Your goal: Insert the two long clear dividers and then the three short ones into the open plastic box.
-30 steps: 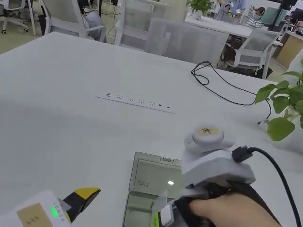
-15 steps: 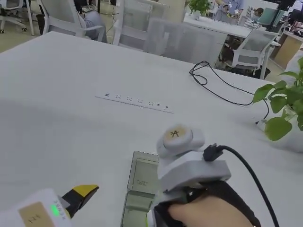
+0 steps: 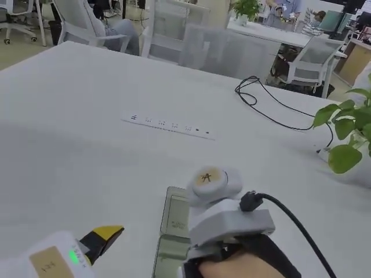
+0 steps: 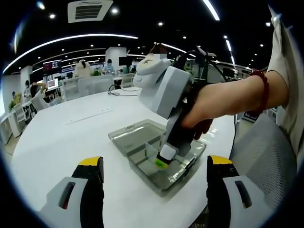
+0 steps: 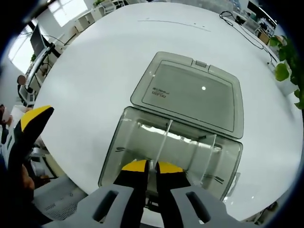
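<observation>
The right gripper (image 5: 147,167) hangs directly over the open plastic box (image 5: 111,156) at lower centre. Its jaws are pinched nearly together on a thin clear divider (image 5: 163,137), whose long axis runs away from them toward the lid (image 5: 190,90). The left gripper (image 4: 155,164) sits farther off with its jaws wide and holding nothing. The right gripper view shows the divider inside the box; in the head view the person's hand (image 3: 232,269) covers it.

Counter (image 3: 87,150): a broad white surface is seen.
Power strip (image 3: 168,125): laid flat on the counter, long and white.
Black cable (image 3: 272,104): looped on the counter's far right part, trailed toward the plant.
Plant (image 3: 348,133): green leaves are seen at the right edge.
Office chairs (image 3: 307,63): placed beyond the counter's far edge.
Ceiling vent (image 4: 89,9): seen overhead among strip lights.
</observation>
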The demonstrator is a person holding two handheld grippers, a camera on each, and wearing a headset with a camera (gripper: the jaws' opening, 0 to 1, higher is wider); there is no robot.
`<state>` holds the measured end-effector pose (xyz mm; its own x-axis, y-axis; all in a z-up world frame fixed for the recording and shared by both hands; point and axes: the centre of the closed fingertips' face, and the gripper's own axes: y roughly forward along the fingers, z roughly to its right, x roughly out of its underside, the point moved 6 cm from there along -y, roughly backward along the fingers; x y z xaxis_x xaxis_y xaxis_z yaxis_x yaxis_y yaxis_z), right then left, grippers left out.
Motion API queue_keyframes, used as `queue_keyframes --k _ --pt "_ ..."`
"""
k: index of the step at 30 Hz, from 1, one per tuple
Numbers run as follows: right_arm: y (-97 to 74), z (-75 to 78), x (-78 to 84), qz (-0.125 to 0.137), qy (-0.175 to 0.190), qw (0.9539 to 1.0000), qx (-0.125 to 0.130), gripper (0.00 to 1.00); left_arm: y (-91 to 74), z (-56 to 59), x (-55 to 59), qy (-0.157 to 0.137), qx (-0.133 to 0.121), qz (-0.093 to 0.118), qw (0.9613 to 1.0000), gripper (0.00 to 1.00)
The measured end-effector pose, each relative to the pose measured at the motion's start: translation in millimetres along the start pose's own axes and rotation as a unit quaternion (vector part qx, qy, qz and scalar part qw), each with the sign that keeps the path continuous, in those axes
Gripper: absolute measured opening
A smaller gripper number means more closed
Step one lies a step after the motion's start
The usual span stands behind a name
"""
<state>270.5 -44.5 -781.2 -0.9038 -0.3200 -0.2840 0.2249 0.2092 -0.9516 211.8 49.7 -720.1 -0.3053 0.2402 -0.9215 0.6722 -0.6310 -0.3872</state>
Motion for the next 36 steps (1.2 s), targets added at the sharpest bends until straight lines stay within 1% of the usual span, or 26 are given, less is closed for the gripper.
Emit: queue_keyframes --k 4,5,9,11,13,14,15,16,20,22,25,27,28,30,31,32,36 --pt "0.8 -0.6 -1.0 0.006 -0.011 0.9998 -0.017 0.10 -0.2 -0.1 0.4 0.001 0.000 -0.003 1.0000 0.92" --pt "1.1 -0.2 -1.5 0.010 -0.019 0.9996 -0.020 0.11 -0.3 -0.4 0.2 0.002 -0.001 -0.003 1.0000 0.91" --pt "0.1 0.8 -2.6 0.021 -0.030 0.9986 -0.039 0.12 -1.3 -1.2 0.0 -0.001 -0.004 -0.004 1.0000 0.91" --pt "-1.1 0.8 -4.6 0.031 -0.036 0.9975 -0.053 0.15 -1.8 -1.5 0.0 -0.004 -0.004 -0.005 1.0000 0.91" --pt "-3.4 -0.1 -4.7 0.036 -0.051 0.9959 -0.066 0.19 -2.7 -1.8 -0.4 -0.007 -0.006 -0.005 0.9999 0.90" --pt "-4.0 -0.1 -4.7 0.036 -0.054 0.9957 -0.066 0.21 -3.1 -1.9 -0.8 -0.007 -0.007 -0.004 0.9999 0.90" --pt "-5.4 0.0 -5.9 0.043 -0.073 0.9938 -0.072 0.22 -4.0 -2.2 -1.1 -0.007 -0.009 -0.004 0.9999 0.90" --pt "-7.3 -0.3 -5.7 0.046 -0.081 0.9930 -0.073 0.23 -4.8 -2.4 -1.4 -0.006 -0.010 -0.005 0.9999 0.90" --pt "-13.6 -2.3 -5.4 0.048 -0.099 0.9895 -0.093 0.28 -7.8 -3.1 -2.1 -0.006 -0.013 -0.003 0.9999 0.90" --pt "-17.2 -2.7 -4.8 0.048 -0.119 0.9868 -0.099 0.31 -9.5 -3.5 -3.4 -0.007 -0.015 0.000 0.9999 0.90" --pt "-22.7 -2.0 -4.3 0.055 -0.152 0.9813 -0.105 0.33 -11.1 -3.4 -4.3 -0.006 -0.017 0.000 0.9998 0.90" --pt "-25.6 -1.2 -2.8 0.053 -0.164 0.9789 -0.110 0.35 -12.2 -3.1 -5.3 -0.004 -0.019 0.002 0.9998 0.90" --pt "-26.8 -0.5 -1.9 0.051 -0.172 0.9774 -0.112 0.38 -12.5 -2.9 -5.6 -0.004 -0.019 0.002 0.9998 0.90" --pt "-29.6 1.8 -0.2 0.053 -0.197 0.9721 -0.115 0.41 -13.3 -2.5 -6.3 -0.002 -0.020 0.002 0.9998 0.90" --pt "-31.1 3.0 0.3 0.057 -0.212 0.9686 -0.117 0.42 -13.8 -2.2 -6.8 -0.001 -0.020 0.003 0.9998 0.91" --pt "-32.2 3.7 1.7 0.056 -0.214 0.9682 -0.117 0.42 -14.2 -1.9 -7.2 -0.001 -0.021 0.004 0.9998 0.91" --pt "-36.3 6.4 6.1 0.059 -0.232 0.9624 -0.128 0.46 -16.7 -0.9 -9.0 0.000 -0.024 0.007 0.9997 0.90"
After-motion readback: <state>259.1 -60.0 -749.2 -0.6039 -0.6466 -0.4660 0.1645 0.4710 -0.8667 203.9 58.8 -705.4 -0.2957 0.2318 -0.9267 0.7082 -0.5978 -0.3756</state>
